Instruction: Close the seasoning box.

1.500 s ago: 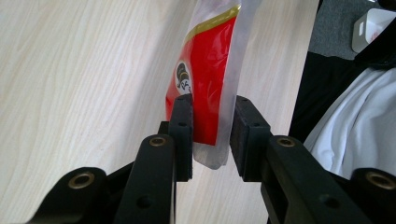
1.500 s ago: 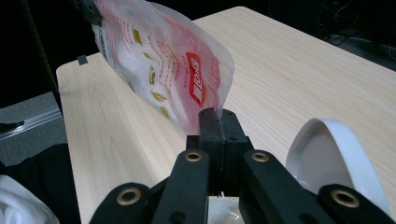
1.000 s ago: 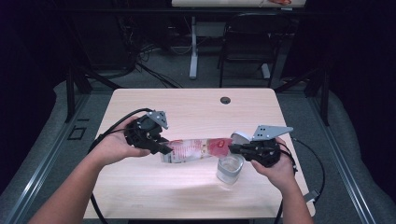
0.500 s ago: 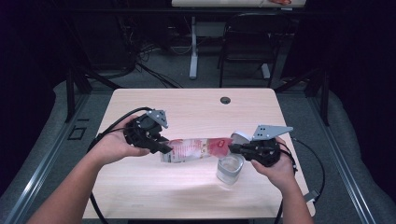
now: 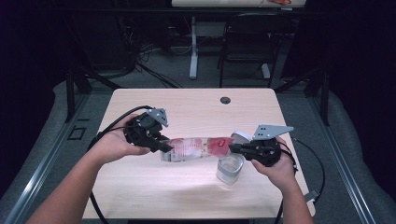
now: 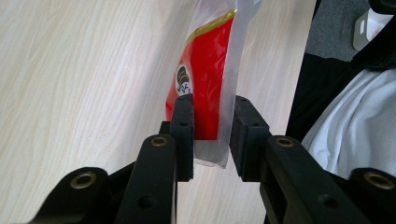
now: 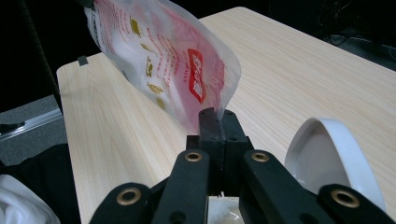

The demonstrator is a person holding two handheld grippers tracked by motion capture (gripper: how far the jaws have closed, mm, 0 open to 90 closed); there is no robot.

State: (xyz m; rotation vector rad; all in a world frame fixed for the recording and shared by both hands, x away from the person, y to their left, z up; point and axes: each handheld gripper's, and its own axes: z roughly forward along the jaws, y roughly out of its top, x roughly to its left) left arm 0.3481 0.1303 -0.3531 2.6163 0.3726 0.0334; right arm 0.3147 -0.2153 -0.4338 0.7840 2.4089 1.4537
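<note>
A clear plastic pouch printed red and white hangs level above the table, stretched between my two grippers. My left gripper is shut on its left end; in the left gripper view the pouch sits between the pads of that gripper. My right gripper is shut on the other end, and the right gripper view has its jaws pinched tight on the pouch's edge. A glass jar stands just below the right gripper. A white lid lies beside it.
The light wood table has a round cable hole near its far edge. Black cables trail from both grippers over the table's sides. A chair and a desk leg stand on the floor beyond.
</note>
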